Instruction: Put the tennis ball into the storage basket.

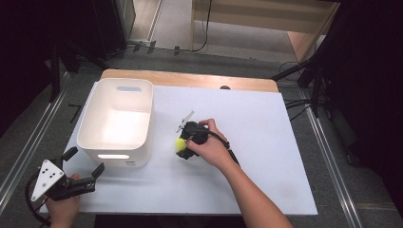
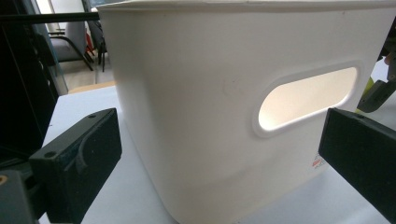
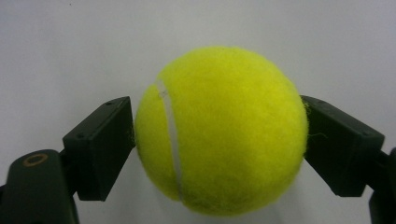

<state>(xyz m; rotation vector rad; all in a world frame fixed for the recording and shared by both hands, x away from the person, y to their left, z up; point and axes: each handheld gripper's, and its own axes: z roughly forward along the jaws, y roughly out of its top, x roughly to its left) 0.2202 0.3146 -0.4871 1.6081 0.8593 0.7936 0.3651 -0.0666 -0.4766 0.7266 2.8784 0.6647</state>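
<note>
Centrally on white table point(image 1: 266, 142), right gripper point(image 3: 219, 140) clamped on yellow tennis ball point(image 3: 222, 130), 2 jaws pressing its sides; just right of white bin point(image 1: 116, 123); left gripper point(image 1: 83, 166) spread apart, facing bin's near handle slot

Bright table, dark surroundings, soft focus

table point(image 1: 266, 156): white-topped | on it: white bin point(image 1: 116, 123), tennis ball point(image 1: 180, 142)
</note>
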